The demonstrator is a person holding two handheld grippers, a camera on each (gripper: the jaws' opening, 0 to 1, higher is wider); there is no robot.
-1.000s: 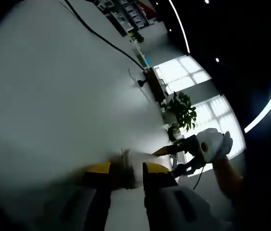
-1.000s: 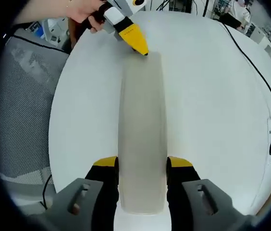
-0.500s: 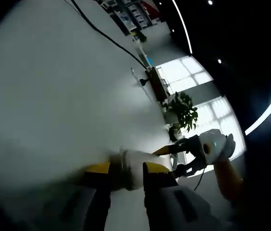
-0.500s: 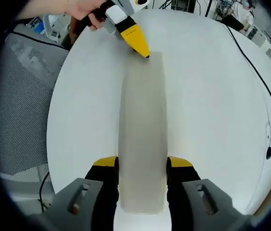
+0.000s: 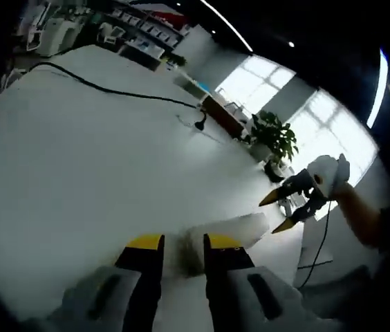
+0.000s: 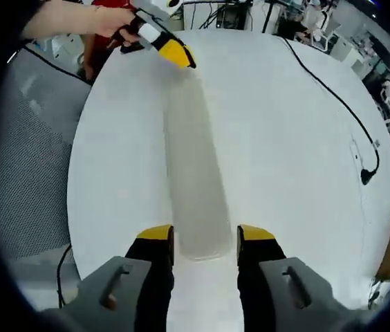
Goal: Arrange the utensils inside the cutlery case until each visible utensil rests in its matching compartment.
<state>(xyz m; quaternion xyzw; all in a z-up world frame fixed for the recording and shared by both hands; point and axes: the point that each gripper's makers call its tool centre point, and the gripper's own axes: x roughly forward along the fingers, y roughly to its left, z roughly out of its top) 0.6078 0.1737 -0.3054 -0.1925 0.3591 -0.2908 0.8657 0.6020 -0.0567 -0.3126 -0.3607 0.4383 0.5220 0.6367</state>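
Right gripper view: a long, narrow, translucent frosted plastic cutlery case lay flat on the round white table, running from near 6 o'clock up toward 12 o'clock. Its near end sat just ahead of the right gripper, whose yellow-tipped jaws stood spread, one on either side of the case's end line and clear of it. No contact with the case was visible. At the far end, near 12 o'clock, the left gripper reached in from a person's hand, its yellow tip at the case's far edge. Nothing could be made out through the case's frosted surface. A black cable trailed across the table at 2 o'clock, ending in a plug. A grey mesh chair back stood beside the table at 9 o'clock.

Left gripper view: the left gripper had its jaws close together around the pale end of the cutlery case; whether they actually pinched it, cannot tell, as that area was blurred. The right gripper hung at 3 o'clock, jaws apart, above the case's other end. A green potted plant stood by bright windows at 1 o'clock.
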